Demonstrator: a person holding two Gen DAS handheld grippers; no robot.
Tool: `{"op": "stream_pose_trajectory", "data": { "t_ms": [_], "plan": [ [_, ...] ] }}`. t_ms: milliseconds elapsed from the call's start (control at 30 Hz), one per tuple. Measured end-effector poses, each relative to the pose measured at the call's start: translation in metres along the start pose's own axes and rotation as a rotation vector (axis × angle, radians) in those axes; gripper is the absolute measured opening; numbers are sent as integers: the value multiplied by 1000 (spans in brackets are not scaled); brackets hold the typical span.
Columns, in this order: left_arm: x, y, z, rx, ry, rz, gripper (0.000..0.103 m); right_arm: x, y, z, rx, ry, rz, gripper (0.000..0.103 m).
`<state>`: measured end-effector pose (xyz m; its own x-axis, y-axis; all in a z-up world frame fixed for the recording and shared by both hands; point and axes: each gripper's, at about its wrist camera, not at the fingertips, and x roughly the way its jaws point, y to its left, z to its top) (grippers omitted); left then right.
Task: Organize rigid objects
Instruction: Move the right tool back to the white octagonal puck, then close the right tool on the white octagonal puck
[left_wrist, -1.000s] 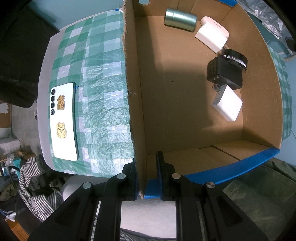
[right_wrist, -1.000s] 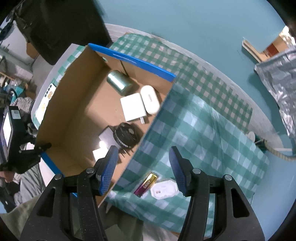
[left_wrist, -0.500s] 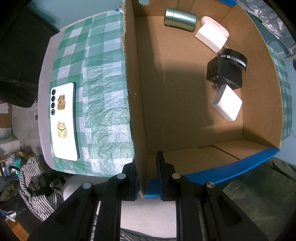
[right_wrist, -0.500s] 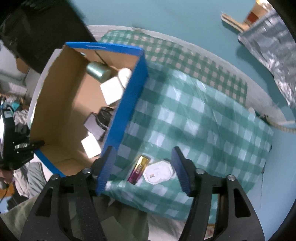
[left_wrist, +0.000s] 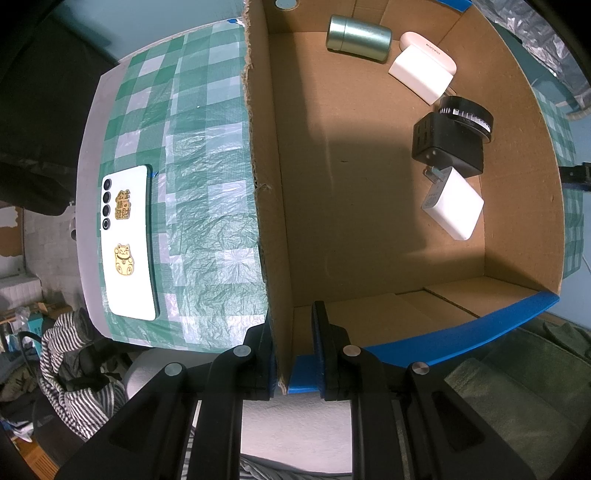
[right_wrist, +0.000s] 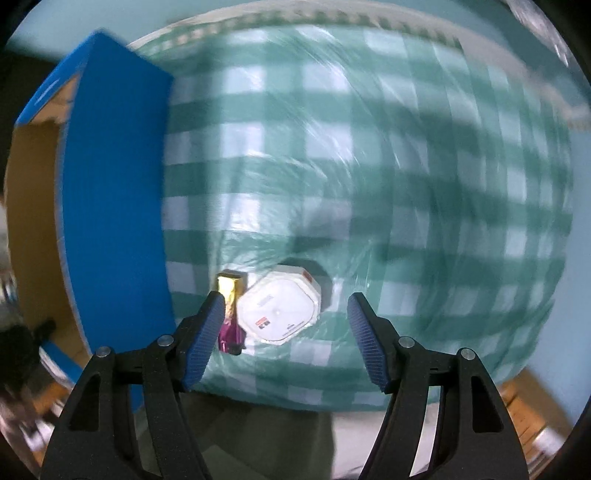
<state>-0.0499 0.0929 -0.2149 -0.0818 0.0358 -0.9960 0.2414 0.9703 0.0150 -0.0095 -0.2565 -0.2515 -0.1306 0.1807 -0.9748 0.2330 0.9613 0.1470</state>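
My left gripper (left_wrist: 293, 341) is shut on the near corner wall of the open cardboard box (left_wrist: 269, 229). Inside the box lie a silver-green can (left_wrist: 358, 37), two white chargers (left_wrist: 421, 72) (left_wrist: 456, 206) and a black camera-like block (left_wrist: 448, 142). A white phone (left_wrist: 127, 242) with gold stickers rests on the checked cloth left of the box. In the blurred right wrist view my right gripper (right_wrist: 286, 325) hovers over a white octagonal case (right_wrist: 279, 312) and a gold-and-magenta bar (right_wrist: 231, 312); its jaws are opening, nothing is pressed between them.
The box's blue outer wall (right_wrist: 114, 221) stands close to the left of the right gripper. The green checked tablecloth (right_wrist: 369, 166) spreads to the right and beyond. Striped fabric (left_wrist: 70, 362) and clutter lie below the table's left edge.
The right gripper swung from above the box to low over the cloth beside it, rolled, and its jaws widened; the white case and bar now sit between the fingers. The left gripper stayed put.
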Motion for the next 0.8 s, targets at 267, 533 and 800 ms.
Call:
{"op": "stream_pose_trajectory", "data": {
  "t_ms": [267,533,800],
  "plan": [
    [-1,-1,0,4,1,0,16,22,-20,-2,187,10,74,70],
    [-1,-2,-1,3,2,-1,16,37,-18,0,237,24,54,70],
    [0,-1,-1,3,3,-3,16,54,-18,-1,276,51,58,70]
  ]
}}
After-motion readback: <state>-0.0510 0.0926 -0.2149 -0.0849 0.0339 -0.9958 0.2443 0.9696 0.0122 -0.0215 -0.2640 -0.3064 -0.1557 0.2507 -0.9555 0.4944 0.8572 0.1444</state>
